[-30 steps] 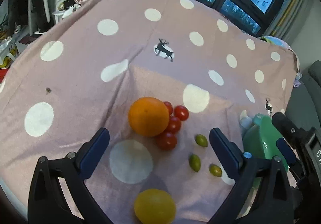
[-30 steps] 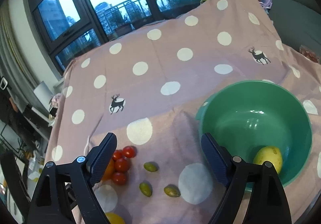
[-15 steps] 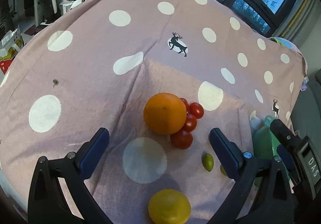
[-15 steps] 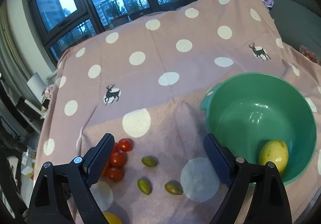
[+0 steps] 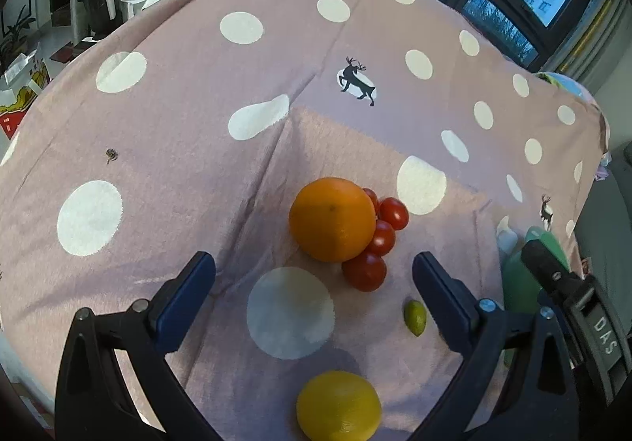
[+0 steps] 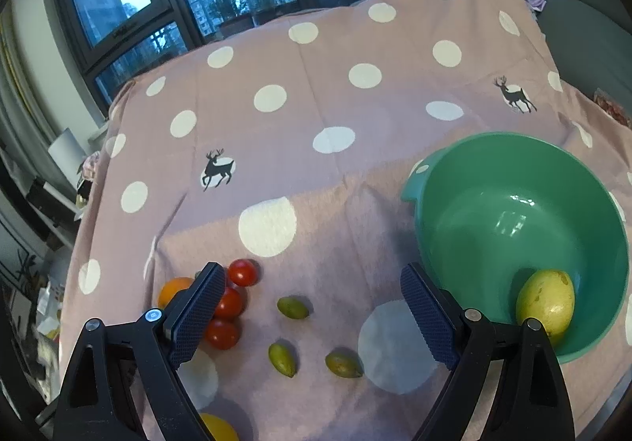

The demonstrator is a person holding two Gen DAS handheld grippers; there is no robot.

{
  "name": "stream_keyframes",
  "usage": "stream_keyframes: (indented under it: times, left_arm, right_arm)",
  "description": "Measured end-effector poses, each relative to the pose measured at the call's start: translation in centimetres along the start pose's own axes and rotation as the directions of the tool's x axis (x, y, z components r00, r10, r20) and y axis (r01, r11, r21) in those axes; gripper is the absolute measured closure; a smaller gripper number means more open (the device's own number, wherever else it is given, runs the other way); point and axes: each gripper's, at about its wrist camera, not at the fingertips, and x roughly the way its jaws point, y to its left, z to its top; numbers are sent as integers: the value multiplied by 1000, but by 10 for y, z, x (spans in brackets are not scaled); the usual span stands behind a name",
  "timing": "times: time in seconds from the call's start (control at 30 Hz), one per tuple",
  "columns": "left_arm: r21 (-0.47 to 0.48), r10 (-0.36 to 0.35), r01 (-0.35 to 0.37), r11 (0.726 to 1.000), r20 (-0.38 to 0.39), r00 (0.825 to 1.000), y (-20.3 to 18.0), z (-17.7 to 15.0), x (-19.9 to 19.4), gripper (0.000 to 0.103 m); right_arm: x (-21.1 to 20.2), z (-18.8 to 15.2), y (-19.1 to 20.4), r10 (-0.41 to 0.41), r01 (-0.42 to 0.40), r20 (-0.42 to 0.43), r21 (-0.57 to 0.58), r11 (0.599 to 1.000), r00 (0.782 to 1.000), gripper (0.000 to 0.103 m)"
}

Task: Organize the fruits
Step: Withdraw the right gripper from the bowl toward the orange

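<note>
Both grippers are wide open and hold nothing. The left gripper (image 5: 314, 275) hangs over the orange (image 5: 332, 219) and red tomatoes (image 5: 364, 270). The right gripper (image 6: 312, 306) hangs above small green fruits (image 6: 292, 307) beside the green bowl (image 6: 474, 164).

left gripper (image 5: 314, 275) jaws spread wide, right gripper (image 6: 312, 296) likewise
</note>
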Motion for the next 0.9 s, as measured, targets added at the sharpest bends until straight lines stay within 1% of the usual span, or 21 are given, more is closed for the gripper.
stream_keyframes:
  times: [0.13,0.3,0.53,0.67,0.8,0.9]
  left_arm:
    - [-27,-12,12,1000,2,1000,3,2,-1,3]
    - [-53,3,-3,999,-1,1000,9,4,-1,4]
    - [-105,-13,13,994,4,1000,19,8,-3,5]
    - [-113,-16,17,993,14,1000,21,9,-5,10]
    - [-126,-23,25,992,17,1000,23,10,-5,14]
    - [-133,-24,25,991,12,1000,25,11,-5,19]
  right_arm:
    - [2,-1,3,7,-8,-6,-8,1000,1000,13]
    - [4,-2,5,37,-37,-22,-5,999,999,13]
    - [9,-4,10,63,-63,-45,2,998,997,13]
    - [11,-3,13,108,-108,-62,10,994,992,13]
    - [12,-2,19,125,-125,-68,-3,992,990,13]
    - [13,-2,23,128,-129,-77,-9,992,989,13]
